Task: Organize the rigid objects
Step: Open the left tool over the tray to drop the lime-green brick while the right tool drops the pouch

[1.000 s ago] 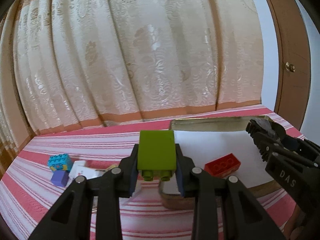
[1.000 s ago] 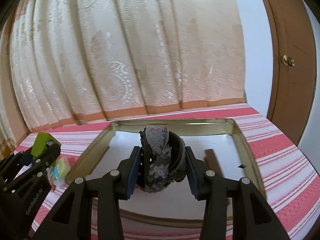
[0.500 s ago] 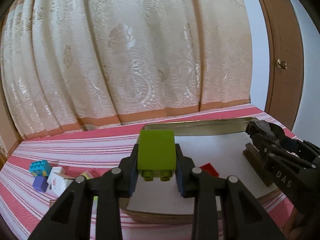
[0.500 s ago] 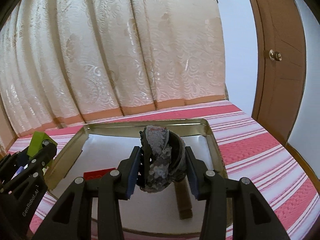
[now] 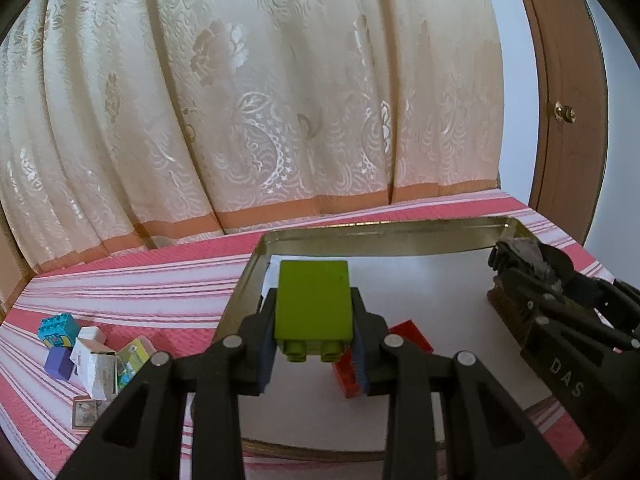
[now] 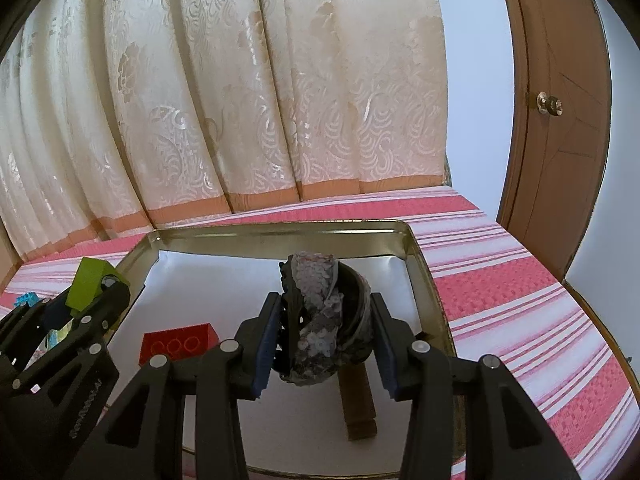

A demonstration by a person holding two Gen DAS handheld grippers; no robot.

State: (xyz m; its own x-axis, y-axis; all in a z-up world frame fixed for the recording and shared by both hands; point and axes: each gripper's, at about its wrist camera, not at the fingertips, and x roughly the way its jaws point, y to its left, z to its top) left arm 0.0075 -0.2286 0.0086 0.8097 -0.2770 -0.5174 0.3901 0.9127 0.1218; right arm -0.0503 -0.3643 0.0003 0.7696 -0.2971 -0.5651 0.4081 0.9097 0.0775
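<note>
My left gripper [image 5: 314,340] is shut on a lime green toy brick [image 5: 314,304], held studs-down over the left part of a gold metal tray [image 5: 384,234] lined with white. My right gripper [image 6: 326,340] is shut on a grey-black scaly shell-like object [image 6: 320,320], above the tray's right part [image 6: 420,264]. A red brick [image 6: 178,342] lies in the tray, partly hidden behind my left fingers in the left wrist view [image 5: 412,334]. A brown wooden block [image 6: 358,408] lies in the tray under the right gripper.
The tray rests on a pink and white striped cloth [image 6: 520,280]. Left of the tray lie several small toys: a blue brick [image 5: 58,328], a purple cube [image 5: 59,362], a white box [image 5: 94,364]. A cream curtain [image 5: 260,100] hangs behind, a brown door [image 6: 560,120] at right.
Both grippers have moved forward and slightly down over the tray with their objects still held. The red brick now sits behind the left fingers; the wooden block is below the right gripper.
</note>
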